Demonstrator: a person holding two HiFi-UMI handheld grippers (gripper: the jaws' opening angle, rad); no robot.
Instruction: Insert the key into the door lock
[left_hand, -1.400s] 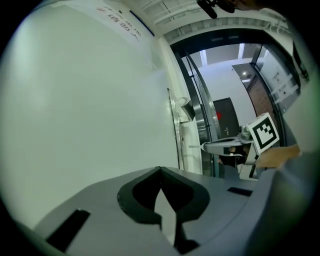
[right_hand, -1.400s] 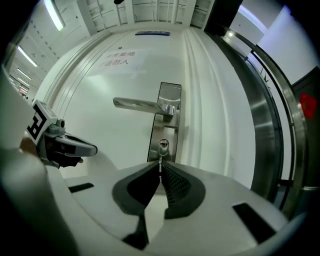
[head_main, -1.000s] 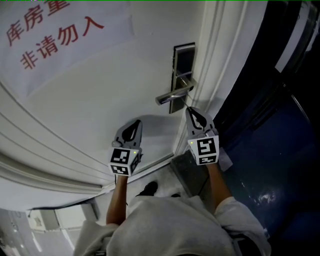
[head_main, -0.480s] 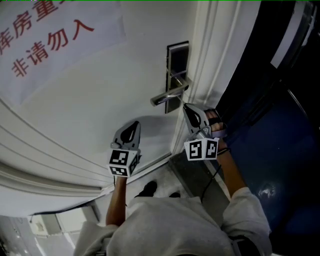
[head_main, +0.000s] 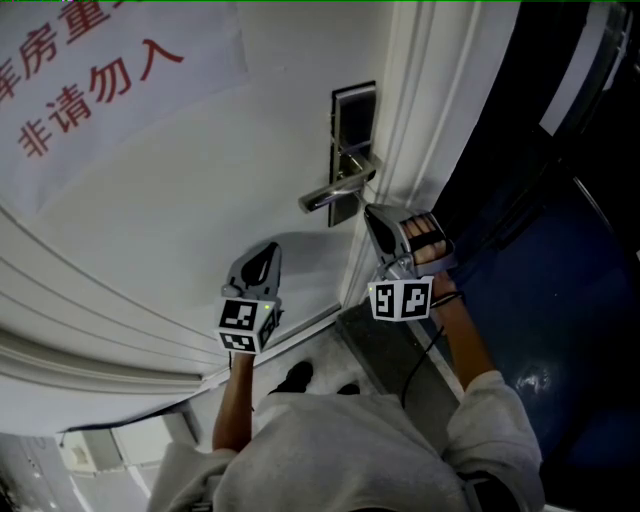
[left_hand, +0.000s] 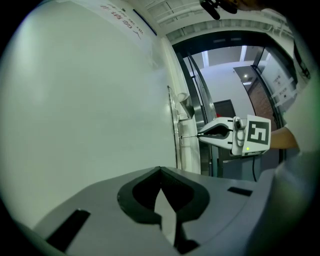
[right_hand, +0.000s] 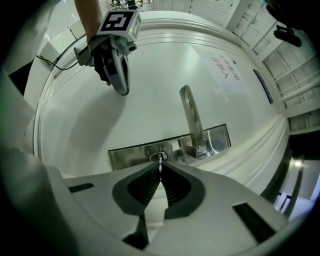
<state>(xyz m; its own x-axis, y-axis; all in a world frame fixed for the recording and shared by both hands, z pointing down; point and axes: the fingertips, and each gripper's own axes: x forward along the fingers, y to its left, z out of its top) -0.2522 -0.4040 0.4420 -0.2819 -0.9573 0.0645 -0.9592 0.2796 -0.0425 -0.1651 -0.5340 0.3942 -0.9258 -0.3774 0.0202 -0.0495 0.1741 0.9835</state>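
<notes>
Key (right_hand: 160, 161) pinched edge-on between the clamped jaws of the right gripper (head_main: 374, 214), its tip at the round keyhole in the lock plate (head_main: 352, 140). The blade appears to have entered the keyhole, though how deep cannot be told. The right gripper points level, straight at the lower end of the lock plate. That keeps the thin blade in line with the slot, so a push would go along the key and not bend it. The grip is on the key's head alone, which leaves the blade free to slide in.

The handle (head_main: 335, 192) sticks out from the lock plate just above the keyhole. The right gripper comes in beneath it, probably to avoid knocking it.

The left gripper (head_main: 268, 252) is well to the left of the lock plate, close to the bare white door (head_main: 200, 220) but not clearly touching it. Its jaws are together with nothing between them. It appears to be simply waiting, kept out of the way of the working side.

A sign (head_main: 90, 80) with red characters hangs on the door, up and left of the lock plate.
</notes>
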